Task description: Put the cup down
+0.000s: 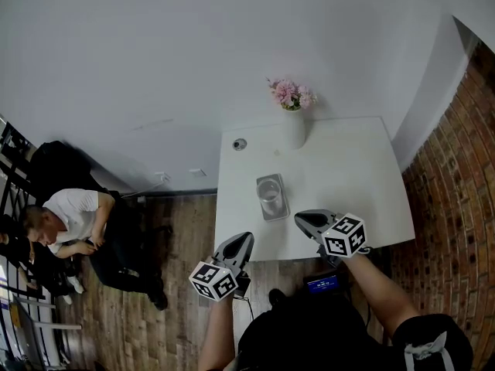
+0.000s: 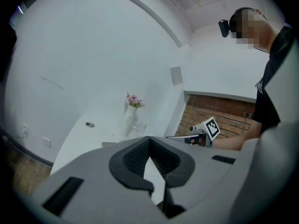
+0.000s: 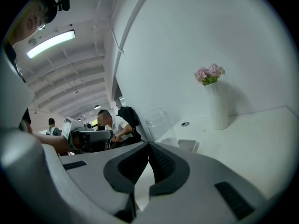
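Glass is what the cup (image 1: 270,193) is made of, and it stands upright on a small grey tray (image 1: 278,212) toward the near side of the white table (image 1: 356,168), touched by neither gripper. The left gripper (image 1: 245,239) hangs at the table's near edge, below and left of the cup. Its fingers are pressed together with nothing between them. The right gripper (image 1: 303,219) sits just right of the tray, its fingers likewise closed and empty.

Judging from this, the putting-down step looks finished, since the cup rests on its own with no grip on it. If anything remains, it is only to draw both grippers back toward the person without brushing the glass; the right one is the closer and needs the more care.

Room is generous. The table's right half is bare. A white vase (image 1: 293,130) with pink flowers (image 1: 291,93) and a small round fitting (image 1: 239,144) stand well back from the cup. The near edge lies close beneath both grippers, and a brick wall (image 1: 452,207) bounds the right side.
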The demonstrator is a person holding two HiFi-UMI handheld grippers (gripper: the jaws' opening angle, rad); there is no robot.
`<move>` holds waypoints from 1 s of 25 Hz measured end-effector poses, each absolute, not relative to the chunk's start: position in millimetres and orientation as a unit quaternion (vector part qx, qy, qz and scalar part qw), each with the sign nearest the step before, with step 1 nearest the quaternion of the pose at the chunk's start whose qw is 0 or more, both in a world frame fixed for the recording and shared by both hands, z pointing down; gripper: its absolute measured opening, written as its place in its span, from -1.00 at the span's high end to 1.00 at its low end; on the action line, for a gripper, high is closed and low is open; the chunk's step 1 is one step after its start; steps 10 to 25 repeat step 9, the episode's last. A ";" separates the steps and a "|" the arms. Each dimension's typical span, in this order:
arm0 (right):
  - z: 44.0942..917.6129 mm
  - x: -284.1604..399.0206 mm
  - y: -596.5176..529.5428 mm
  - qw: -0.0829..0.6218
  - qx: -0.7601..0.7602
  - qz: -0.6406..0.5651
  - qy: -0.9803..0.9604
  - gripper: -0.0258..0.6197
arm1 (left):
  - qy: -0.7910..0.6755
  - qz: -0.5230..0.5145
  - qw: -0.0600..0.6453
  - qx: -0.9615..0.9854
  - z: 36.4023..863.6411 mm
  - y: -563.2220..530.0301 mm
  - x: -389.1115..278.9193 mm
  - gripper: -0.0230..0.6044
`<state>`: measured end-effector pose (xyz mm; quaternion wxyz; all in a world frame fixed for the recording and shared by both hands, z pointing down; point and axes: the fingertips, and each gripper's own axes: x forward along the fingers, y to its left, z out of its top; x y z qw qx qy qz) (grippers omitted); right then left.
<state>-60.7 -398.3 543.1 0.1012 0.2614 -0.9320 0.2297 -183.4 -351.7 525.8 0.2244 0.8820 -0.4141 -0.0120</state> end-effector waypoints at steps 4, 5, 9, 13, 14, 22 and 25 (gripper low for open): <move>542.6 -61.2 -398.2 0.102 0.260 0.229 -0.932 0.88 | -0.415 -0.012 0.224 0.881 525.0 -351.6 -183.1 0.90; 542.8 -61.1 -397.6 0.101 0.259 0.231 -0.932 0.88 | -0.416 -0.012 0.225 0.881 525.1 -351.1 -182.8 0.90; 541.6 -61.9 -401.6 0.101 0.261 0.228 -0.933 0.88 | -0.417 -0.014 0.223 0.881 524.0 -352.5 -182.6 0.90; 541.6 -61.9 -401.6 0.101 0.261 0.228 -0.933 0.88 | -0.417 -0.014 0.223 0.881 524.0 -352.5 -182.6 0.90; 541.6 -61.9 -401.6 0.101 0.261 0.228 -0.933 0.88 | -0.417 -0.014 0.223 0.881 524.0 -352.5 -182.6 0.90; 541.6 -61.9 -401.6 0.101 0.261 0.228 -0.933 0.88 | -0.417 -0.014 0.223 0.881 524.0 -352.5 -182.6 0.90; 541.6 -61.9 -401.6 0.101 0.261 0.228 -0.933 0.88 | -0.417 -0.014 0.223 0.881 524.0 -352.5 -182.6 0.90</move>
